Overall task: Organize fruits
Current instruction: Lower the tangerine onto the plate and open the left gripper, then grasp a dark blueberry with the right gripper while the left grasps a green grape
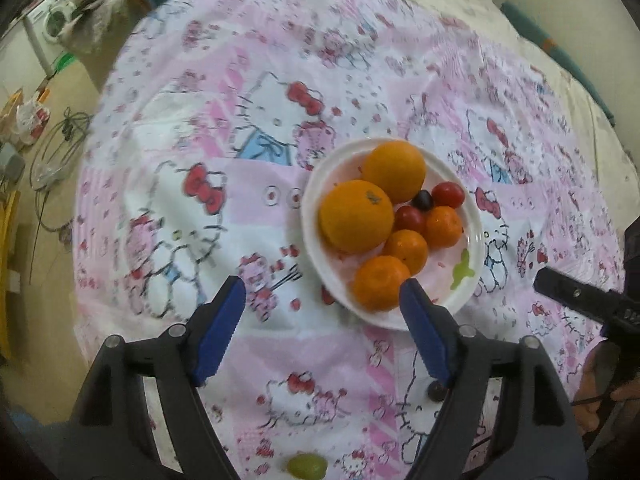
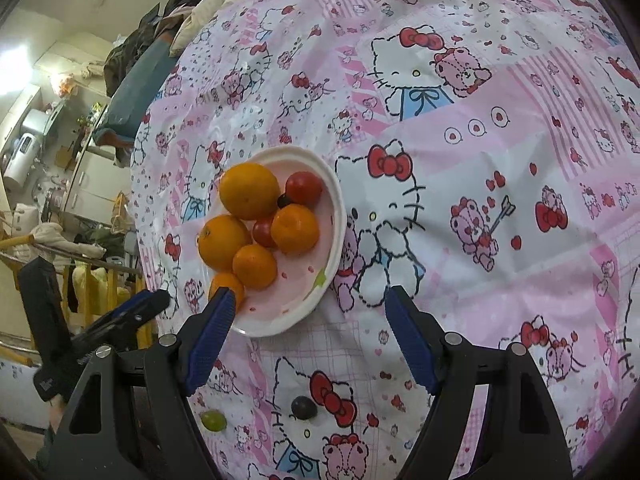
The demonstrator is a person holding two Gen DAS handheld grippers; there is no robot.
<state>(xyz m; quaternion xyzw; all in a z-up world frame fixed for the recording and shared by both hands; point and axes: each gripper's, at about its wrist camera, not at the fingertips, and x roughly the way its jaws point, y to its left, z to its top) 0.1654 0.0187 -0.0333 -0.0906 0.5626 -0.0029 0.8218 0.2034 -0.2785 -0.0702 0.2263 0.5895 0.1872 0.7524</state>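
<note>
Both views are evenly and fairly brightly lit by soft indoor light; shadows under the plate (image 1: 472,216) and fruit are faint. The left wrist view is blurred overall, the sheet (image 1: 280,60) print smeared, most at its far edge. The right wrist view is sharper, its cartoon outlines crisp. A blown-out bright patch (image 2: 16,60) glares at the left edge of the right wrist view. Fisheye distortion bows the bed outward, and dark vignetting rounds the corners of each frame.

Washing machine (image 1: 52,24) by pale wall; cables (image 1: 60,140) on floor; clothes pile (image 2: 144,36).
</note>
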